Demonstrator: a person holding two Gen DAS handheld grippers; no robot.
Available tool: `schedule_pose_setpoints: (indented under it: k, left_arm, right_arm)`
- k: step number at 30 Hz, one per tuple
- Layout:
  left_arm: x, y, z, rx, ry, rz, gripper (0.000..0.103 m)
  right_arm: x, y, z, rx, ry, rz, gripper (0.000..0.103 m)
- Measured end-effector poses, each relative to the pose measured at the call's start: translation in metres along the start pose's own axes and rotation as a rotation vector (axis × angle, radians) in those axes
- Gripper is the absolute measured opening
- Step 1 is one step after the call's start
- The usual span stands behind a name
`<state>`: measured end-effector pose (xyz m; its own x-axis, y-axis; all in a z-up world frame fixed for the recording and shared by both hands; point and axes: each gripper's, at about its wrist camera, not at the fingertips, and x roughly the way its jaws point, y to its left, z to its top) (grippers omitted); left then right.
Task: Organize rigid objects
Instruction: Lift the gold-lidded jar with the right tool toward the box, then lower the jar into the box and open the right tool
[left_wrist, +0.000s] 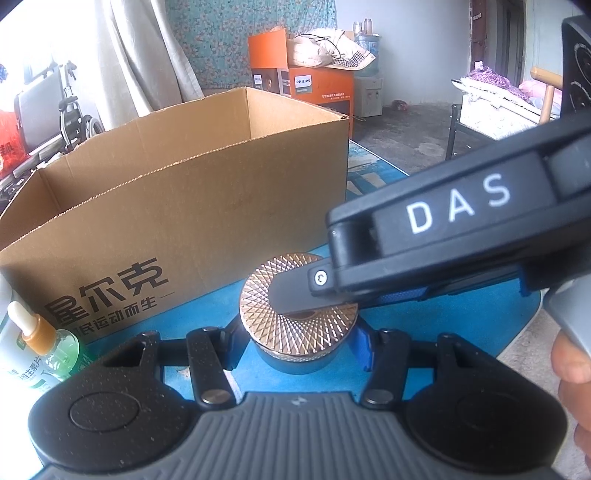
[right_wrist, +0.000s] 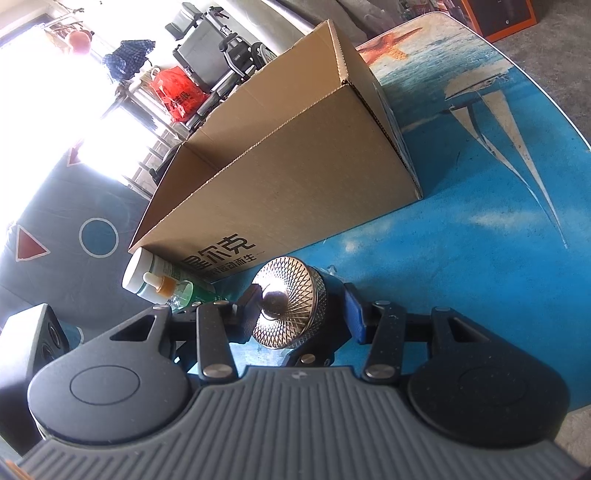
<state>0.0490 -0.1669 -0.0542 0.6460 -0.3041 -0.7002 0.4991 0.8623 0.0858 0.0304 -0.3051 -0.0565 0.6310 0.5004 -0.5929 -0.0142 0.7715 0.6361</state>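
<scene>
A round jar with a gold diamond-patterned lid (left_wrist: 299, 325) stands on the blue table mat. My left gripper (left_wrist: 297, 350) has its fingers on both sides of the jar's dark body, seemingly shut on it. My right gripper (left_wrist: 314, 291) reaches in from the right, one finger lying over the lid. In the right wrist view the jar (right_wrist: 290, 302) sits between the right gripper's (right_wrist: 301, 314) blue-padded fingers (right_wrist: 354, 314), which straddle it with small gaps. An open cardboard box (left_wrist: 177, 192) stands just behind the jar, also in the right wrist view (right_wrist: 280, 173).
A green-and-white bottle (left_wrist: 22, 354) with an orange dropper bottle (left_wrist: 37, 328) stands left of the jar by the box, also seen in the right wrist view (right_wrist: 162, 280). An orange Philips box (left_wrist: 317, 88) sits on the floor beyond. The mat edge (right_wrist: 554, 122) curves on the right.
</scene>
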Motion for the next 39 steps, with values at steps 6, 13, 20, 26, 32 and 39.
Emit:
schedule_pose_setpoints:
  k: [6, 13, 20, 26, 32, 39]
  left_arm:
    - [-0.006, 0.006, -0.003, -0.003, -0.013, -0.004, 0.057]
    - [-0.017, 0.012, -0.001, 0.001, -0.03, 0.003, 0.057]
    - [-0.04, 0.016, 0.014, 0.018, -0.072, 0.03, 0.057]
    - [-0.06, 0.024, 0.044, 0.02, -0.138, 0.059, 0.057]
    - [-0.058, 0.04, 0.088, 0.0, -0.165, 0.081, 0.057]
    - [-0.008, 0.081, 0.149, -0.097, -0.069, 0.031, 0.057]
  right_arm:
    - [-0.004, 0.005, 0.0, -0.01, -0.008, -0.003, 0.047]
    - [-0.01, 0.017, -0.001, -0.03, -0.032, 0.002, 0.047]
    - [-0.029, 0.039, 0.007, -0.076, -0.073, 0.022, 0.047]
    - [-0.05, 0.068, 0.024, -0.167, -0.155, 0.04, 0.048]
    - [-0.055, 0.086, 0.067, -0.231, -0.176, 0.059, 0.049]
    - [-0.012, 0.094, 0.157, -0.288, -0.103, 0.042, 0.05]
